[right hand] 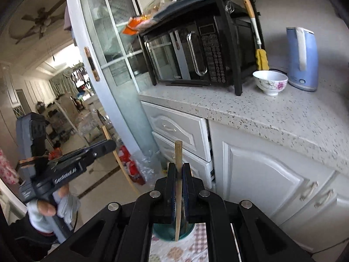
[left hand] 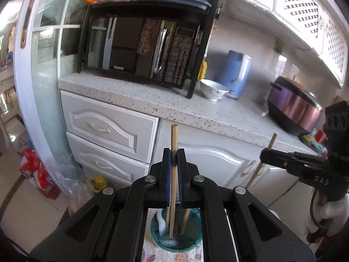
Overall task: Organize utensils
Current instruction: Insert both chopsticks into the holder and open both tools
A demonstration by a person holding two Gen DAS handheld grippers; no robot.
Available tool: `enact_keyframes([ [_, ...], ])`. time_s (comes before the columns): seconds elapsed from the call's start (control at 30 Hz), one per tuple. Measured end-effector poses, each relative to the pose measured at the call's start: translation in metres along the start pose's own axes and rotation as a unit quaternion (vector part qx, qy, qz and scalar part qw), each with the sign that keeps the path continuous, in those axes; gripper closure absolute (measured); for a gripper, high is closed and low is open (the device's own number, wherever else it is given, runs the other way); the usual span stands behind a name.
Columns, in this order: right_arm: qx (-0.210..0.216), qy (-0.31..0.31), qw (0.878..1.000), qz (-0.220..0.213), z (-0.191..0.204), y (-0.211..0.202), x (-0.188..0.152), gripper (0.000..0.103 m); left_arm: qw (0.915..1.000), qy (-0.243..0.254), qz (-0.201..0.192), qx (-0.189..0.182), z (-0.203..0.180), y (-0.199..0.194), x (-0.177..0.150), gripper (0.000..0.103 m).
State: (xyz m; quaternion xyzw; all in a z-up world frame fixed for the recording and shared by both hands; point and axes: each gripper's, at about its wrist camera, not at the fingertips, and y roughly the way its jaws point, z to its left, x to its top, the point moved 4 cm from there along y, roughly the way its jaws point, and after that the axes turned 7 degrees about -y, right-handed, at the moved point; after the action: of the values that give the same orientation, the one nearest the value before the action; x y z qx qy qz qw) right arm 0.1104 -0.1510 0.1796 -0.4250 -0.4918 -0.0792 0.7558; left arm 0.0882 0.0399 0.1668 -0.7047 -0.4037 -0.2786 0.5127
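Both claws, left gripper (left hand: pixel 173 159) and right gripper (right hand: pixel 179 170), are clamped on a chopstick (left hand: pixel 173 144) each above the teal cup (left hand: pixel 176 243); next I'd judge sorting them elsewhere

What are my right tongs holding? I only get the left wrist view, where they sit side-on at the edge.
Observer: The right tongs are shut on a chopstick, upright between the pads.
Operator: Where is its lower end?
Observer: Its tip shows against the teal cup on the patterned cloth. I cannot tell if it is inside.
Operator: And the yellow thing beside the microwave rack?
Observer: A yellow sponge brush hanging from the rack, behind the floral bowl.
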Motion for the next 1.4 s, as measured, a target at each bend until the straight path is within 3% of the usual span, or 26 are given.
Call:
enact_keyframes([
  [0.17, -0.021, -0.007, 0.999, 0.026, -0.007, 0.047, -0.011, 0.098, 0.9998, -0.006, 0.006, 0.019, 0.013, 0.029, -0.01, 0.099],
  [0.6, 0.011, 0.03, 0.994, 0.103, -0.023, 0.109, -0.071, 0.098, 0.9972, -0.005, 0.066, 0.034, 0.017, 0.07, -0.059, 0.099],
  [0.7, 0.012, 0.05, 0.994, 0.1, -0.029, 0.107, -0.076, 0.094, 0.9969, -0.008, 0.071, 0.034, 0.017, 0.068, -0.059, 0.099],
  [0.8, 0.012, 0.062, 0.993, 0.098, -0.033, 0.099, -0.08, 0.074, 0.9964, -0.016, 0.077, 0.031, 0.017, 0.067, -0.06, 0.099],
  [1.03, 0.015, 0.065, 0.992, 0.104, -0.027, 0.085, -0.092, 0.074, 0.996, -0.02, 0.081, 0.03, 0.016, 0.054, -0.065, 0.083],
  [1.4, 0.004, 0.067, 0.993, 0.101, -0.013, 0.059, -0.114, 0.071, 0.9963, -0.01, 0.071, 0.047, 0.01, 0.03, -0.075, 0.073],
])
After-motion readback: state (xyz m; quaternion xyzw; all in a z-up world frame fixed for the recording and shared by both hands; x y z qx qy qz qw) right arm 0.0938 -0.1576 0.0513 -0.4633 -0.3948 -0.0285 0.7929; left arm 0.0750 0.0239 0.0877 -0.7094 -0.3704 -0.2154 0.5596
